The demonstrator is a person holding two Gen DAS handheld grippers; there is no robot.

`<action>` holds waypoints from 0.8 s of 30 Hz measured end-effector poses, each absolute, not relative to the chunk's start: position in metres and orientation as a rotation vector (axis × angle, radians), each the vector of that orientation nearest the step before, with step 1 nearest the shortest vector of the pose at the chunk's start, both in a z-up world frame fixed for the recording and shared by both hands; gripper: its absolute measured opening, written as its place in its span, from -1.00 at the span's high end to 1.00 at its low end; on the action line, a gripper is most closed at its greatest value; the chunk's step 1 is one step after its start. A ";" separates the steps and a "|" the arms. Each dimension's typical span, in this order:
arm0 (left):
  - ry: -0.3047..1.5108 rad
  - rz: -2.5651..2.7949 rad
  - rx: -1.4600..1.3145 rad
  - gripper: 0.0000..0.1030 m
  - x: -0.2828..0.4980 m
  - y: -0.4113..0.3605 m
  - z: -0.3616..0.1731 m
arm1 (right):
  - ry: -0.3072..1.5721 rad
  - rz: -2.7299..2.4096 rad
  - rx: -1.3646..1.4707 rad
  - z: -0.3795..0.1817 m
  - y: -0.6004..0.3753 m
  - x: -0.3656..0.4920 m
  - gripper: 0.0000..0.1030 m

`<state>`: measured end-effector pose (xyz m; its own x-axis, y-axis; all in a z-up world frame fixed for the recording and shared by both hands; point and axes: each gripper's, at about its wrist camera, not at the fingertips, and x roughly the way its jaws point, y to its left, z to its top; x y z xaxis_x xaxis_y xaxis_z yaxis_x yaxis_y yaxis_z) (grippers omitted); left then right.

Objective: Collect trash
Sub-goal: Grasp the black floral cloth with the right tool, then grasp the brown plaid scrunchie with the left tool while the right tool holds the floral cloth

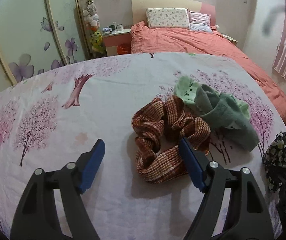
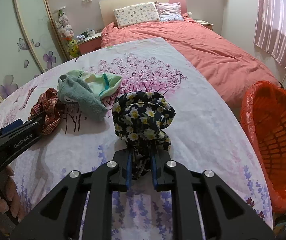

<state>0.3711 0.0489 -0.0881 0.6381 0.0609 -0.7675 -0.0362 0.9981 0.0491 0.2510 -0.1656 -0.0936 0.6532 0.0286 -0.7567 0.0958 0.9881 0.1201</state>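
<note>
One grabbed: right tongs clamp the daisy cloth, lifted near the orange bin
Left tongs: wide open by the brown scarf
Left over: scarf, green socks on the bench

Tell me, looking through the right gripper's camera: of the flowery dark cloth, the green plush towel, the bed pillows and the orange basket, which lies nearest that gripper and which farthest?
1. Flowery dark cloth: pinched in the right gripper itself.
2. Green plush towel and orange basket: towel ahead to the left on the table, basket to the right beside the table; too close to rank.
3. Bed pillows: far back, at the headboard.
</note>
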 end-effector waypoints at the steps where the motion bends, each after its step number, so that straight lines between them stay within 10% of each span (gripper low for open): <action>1: 0.892 0.061 0.024 -0.53 0.373 0.051 -0.090 | 0.860 -0.039 0.152 -0.094 -0.167 0.251 0.71; 24: 0.931 0.078 -0.049 -0.72 0.377 0.065 -0.096 | 0.859 -0.024 0.174 -0.097 -0.170 0.251 0.68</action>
<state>0.3770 0.0650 -0.0957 0.5941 0.0463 -0.8031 -0.0885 0.9960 -0.0081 0.2511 -0.1701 -0.0969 0.6537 0.0491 -0.7551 0.0914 0.9855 0.1432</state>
